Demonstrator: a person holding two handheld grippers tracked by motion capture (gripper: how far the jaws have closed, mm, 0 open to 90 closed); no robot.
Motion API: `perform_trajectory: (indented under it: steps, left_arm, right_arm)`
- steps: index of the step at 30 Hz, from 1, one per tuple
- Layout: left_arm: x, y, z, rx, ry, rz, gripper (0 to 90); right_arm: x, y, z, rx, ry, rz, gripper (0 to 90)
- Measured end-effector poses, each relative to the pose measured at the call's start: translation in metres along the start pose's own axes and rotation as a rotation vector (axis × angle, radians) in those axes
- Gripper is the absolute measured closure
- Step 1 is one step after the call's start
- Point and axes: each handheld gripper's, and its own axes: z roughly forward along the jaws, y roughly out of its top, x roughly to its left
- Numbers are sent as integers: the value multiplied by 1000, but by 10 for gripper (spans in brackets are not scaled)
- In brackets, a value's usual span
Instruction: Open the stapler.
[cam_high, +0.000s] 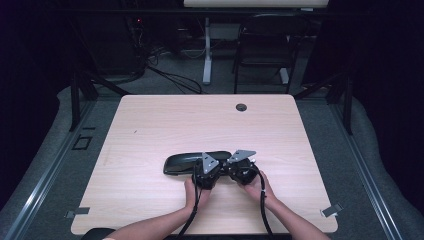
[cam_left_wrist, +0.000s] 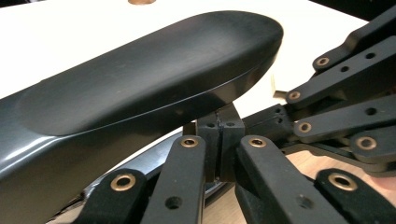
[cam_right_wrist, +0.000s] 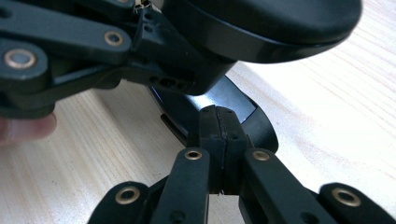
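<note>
Glasses case (cam_high: 186, 163), black, glossy, clamshell type, lies on the tabletop (cam_high: 150, 130) near the person's edge, a bit left of centre, long axis across. It looks partly open: in the left gripper view the domed lid (cam_left_wrist: 140, 88) stands raised over a shinier lower shell (cam_left_wrist: 154, 156), and the right gripper view shows the same gap from the other end, lid (cam_right_wrist: 280, 23) above, base (cam_right_wrist: 219, 100) below. Left gripper (cam_high: 209, 172) sits at the case's right end w/ jaws pressed together, pads meeting just under the lid edge; can't tell if they pinch a thin lip or nothing. Right gripper (cam_high: 239, 169) is just beside it, jaws likewise closed pad to pad, tips near the base's rounded end, nothing visibly between them. Both hands (cam_high: 260, 187) rest low on the tabletop. Judgement: work on the lid is underway but not finished; lid looks neither fully open nor shut, and whether anything is inside is hidden. High view gives layout: a grommet hole (cam_high: 241, 107) at the far edge, a chair (cam_high: 262, 47) beyond. It hides the lid gap, which the gripper views show close up, though w/out the overall position.
</note>
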Motion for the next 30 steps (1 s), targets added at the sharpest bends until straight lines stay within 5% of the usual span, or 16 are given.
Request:
perform_trajectory:
  steps: [30]
  left_arm:
    - [2, 1, 5, 4, -6, -21, 900]
  right_arm:
    - [0, -2, 4, -45, -32, -20, 900]
